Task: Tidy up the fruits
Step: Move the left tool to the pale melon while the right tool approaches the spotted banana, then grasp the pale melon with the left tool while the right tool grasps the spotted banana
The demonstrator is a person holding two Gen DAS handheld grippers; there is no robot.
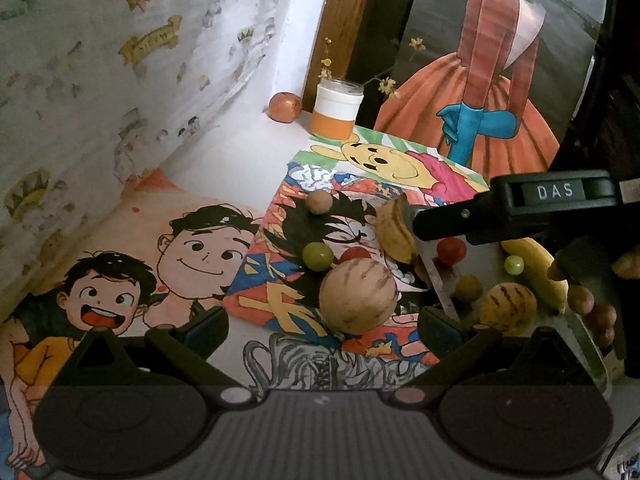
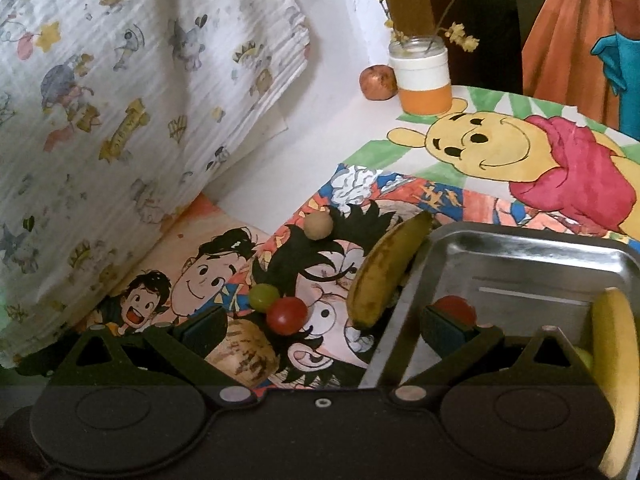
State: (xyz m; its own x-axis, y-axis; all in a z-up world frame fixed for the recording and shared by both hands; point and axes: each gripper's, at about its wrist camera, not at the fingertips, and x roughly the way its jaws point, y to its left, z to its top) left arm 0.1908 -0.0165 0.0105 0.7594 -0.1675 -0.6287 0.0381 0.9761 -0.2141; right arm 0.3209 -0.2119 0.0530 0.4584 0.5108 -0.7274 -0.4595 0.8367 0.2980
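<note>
The left gripper (image 1: pixel 322 326) hangs low over the worktop (image 1: pixel 240 148) with its fingers spread wide and nothing between them; a round tan melon with dark streaks (image 1: pixel 358 296) sits on the cartoon drawings (image 1: pixel 280 264) just ahead of the gap. Beyond it lie a green grape (image 1: pixel 317 256), a small brown ball-shaped fruit (image 1: pixel 319 201) and a spotted banana (image 1: pixel 394 232) that leans against the edge of the metal tray (image 1: pixel 436 276).

The right gripper (image 2: pixel 320 326) is likewise released, its left finger (image 2: pixel 202 326) over the drawings and its right finger (image 2: pixel 446 330) inside the steel tray (image 2: pixel 520 248), straddling the tray's near wall. A cherry tomato (image 2: pixel 287 315) lies between the fingers, touching the green grape behind it; it does not look grasped, though the view is too flat to be sure.

In the tray lie a yellow banana (image 1: pixel 536 270), another tomato (image 1: pixel 451 251), a grape (image 1: pixel 513 265) and a second streaked melon (image 1: pixel 507 309). At the far wall stand an orange-and-white jar with twigs (image 1: pixel 338 110) and a reddish fruit (image 1: pixel 285 107).
</note>
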